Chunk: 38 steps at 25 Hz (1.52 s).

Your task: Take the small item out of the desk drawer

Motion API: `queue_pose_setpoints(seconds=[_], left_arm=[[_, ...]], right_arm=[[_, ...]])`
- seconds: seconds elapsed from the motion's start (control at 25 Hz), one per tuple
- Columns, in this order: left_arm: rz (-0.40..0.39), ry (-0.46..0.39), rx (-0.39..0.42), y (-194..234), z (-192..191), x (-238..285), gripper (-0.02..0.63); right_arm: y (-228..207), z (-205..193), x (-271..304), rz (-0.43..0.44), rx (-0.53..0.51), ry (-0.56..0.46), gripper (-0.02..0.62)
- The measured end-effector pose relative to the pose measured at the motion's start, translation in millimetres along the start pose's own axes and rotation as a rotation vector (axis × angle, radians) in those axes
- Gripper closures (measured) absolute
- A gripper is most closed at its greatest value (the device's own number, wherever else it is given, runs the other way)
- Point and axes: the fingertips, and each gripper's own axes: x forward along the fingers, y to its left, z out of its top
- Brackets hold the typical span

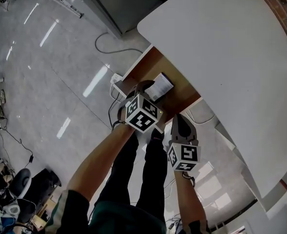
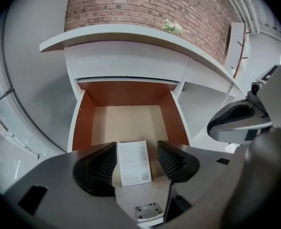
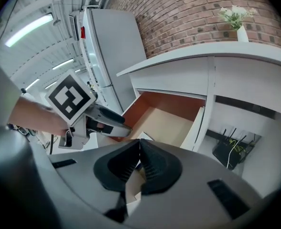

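The desk drawer [image 2: 126,120] stands pulled out, its wooden bottom bare toward the back. A small white printed packet [image 2: 134,162] lies at the drawer's front end, also seen from the head view as the packet [image 1: 159,87]. My left gripper [image 2: 137,152] is open. Its pads [image 2: 101,168] stand on either side of the packet with a gap on each side. In the head view the left gripper [image 1: 147,89] reaches into the drawer [image 1: 148,67]. My right gripper [image 3: 139,145] is shut with nothing in it, and hangs at the drawer's front right corner [image 1: 178,121].
The white curved desk top [image 1: 221,57] overhangs the drawer. A tall metal cabinet [image 3: 109,56] stands to the left. A vase of flowers [image 3: 237,20] sits on the desk. A router with cables [image 3: 231,151] sits under the desk to the right. A cable [image 1: 112,45] lies on the floor.
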Motion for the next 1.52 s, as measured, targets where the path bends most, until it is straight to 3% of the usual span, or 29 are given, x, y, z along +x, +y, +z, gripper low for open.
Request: queue_pose_setpoints(seconds=[0.12, 0.56, 0.92, 1.52], left_arm=[[0.013, 0.025, -0.013, 4, -1, 17, 0.27], [0.024, 0.172, -0.032, -1, -20, 85, 0.177], [0.034, 0.277, -0.081, 8, -45, 114, 0.173], [0.076, 0.317, -0.076, 13, -54, 124, 0.176]], right_arm=[[1, -7, 3, 0.004, 0.007, 0.007, 0.572], [-2, -33, -1, -0.006, 0.025, 0.068, 0.571], [-6, -57, -12, -0.011, 0.073, 0.091, 0.572], [-7, -61, -16, -0.023, 0.09, 0.103, 0.572]])
